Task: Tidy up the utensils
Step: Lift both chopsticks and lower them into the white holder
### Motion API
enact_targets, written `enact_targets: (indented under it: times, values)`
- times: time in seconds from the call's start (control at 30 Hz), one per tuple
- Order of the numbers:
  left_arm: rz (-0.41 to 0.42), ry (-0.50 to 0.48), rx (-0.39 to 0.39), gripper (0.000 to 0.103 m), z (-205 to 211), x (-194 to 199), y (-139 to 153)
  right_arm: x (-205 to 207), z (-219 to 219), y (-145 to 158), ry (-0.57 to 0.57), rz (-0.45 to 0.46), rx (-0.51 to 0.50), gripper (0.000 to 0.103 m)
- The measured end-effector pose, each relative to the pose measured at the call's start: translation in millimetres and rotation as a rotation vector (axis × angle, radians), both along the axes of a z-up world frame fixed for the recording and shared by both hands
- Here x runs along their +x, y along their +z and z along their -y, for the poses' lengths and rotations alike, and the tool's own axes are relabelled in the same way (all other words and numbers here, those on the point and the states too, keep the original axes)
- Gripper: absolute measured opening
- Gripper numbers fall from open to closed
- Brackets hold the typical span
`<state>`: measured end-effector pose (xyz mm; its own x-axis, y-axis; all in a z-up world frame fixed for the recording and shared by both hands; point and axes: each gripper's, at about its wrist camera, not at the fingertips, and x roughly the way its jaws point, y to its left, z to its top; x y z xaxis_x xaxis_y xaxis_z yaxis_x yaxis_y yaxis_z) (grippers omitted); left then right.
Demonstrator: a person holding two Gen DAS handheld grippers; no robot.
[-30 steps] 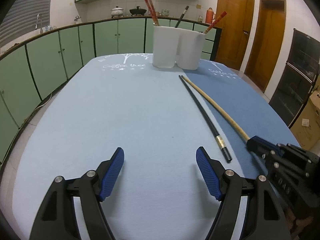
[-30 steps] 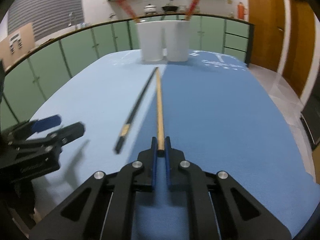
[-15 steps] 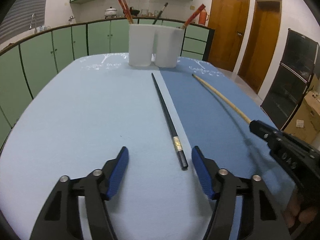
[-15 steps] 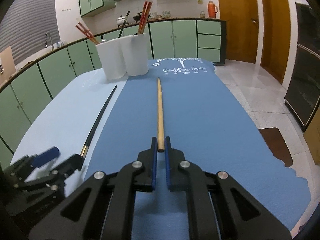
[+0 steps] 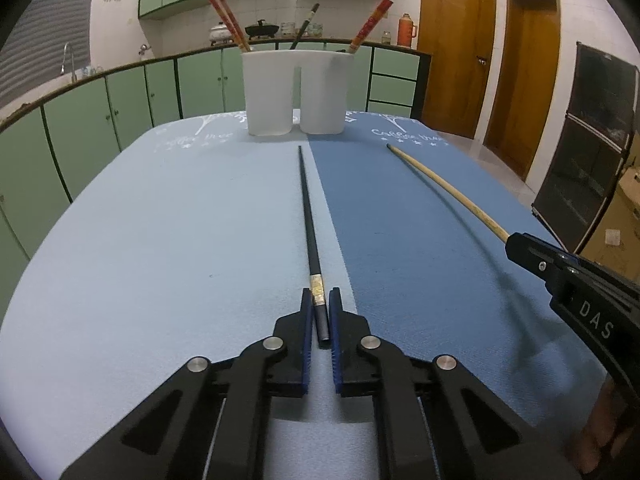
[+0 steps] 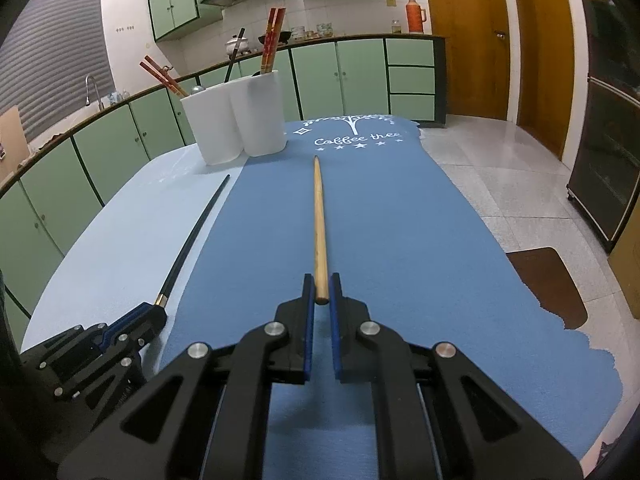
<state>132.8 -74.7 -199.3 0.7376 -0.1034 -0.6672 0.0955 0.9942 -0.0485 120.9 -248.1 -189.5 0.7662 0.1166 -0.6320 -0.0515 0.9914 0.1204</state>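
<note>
A black chopstick (image 5: 308,216) with a gold band lies along the table, its thick end pinched by my left gripper (image 5: 320,300), which is shut on it. A wooden chopstick (image 6: 320,232) points away from my right gripper (image 6: 321,284), shut on its thick end and holding it above the mat. Each view shows the other tool: the right gripper (image 5: 516,246) with the wooden chopstick (image 5: 444,192), the left gripper (image 6: 154,314) with the black chopstick (image 6: 192,240). A white two-cup holder (image 5: 294,92) (image 6: 236,116) at the table's far end carries red and black chopsticks.
The table wears a light blue mat (image 5: 160,220) on the left and a darker blue mat (image 6: 400,240) on the right. Green cabinets (image 5: 100,120) curve around the far side. Tiled floor (image 6: 500,160), wooden doors and a dark cabinet lie to the right.
My left gripper slid over to the black chopstick and its jaws shut on the thick end. The right gripper swung the wooden chopstick away to the right, off the black one.
</note>
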Motion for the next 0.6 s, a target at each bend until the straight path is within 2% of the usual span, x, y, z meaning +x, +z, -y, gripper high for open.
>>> enact_targets:
  times: [0.17,0.4,0.6]
  values:
    - [0.017,0.006,-0.011,0.006,-8,-1,10,-1,-6,4,0.013,0.016,-0.047,0.006]
    - [0.095,-0.007,0.02,0.006,-14,-12,40,-3,-12,19,0.04,0.042,-0.066,0.006]
    - [0.175,-0.004,-0.002,0.006,-23,-15,79,-1,-14,50,0.062,0.076,-0.061,0.006]
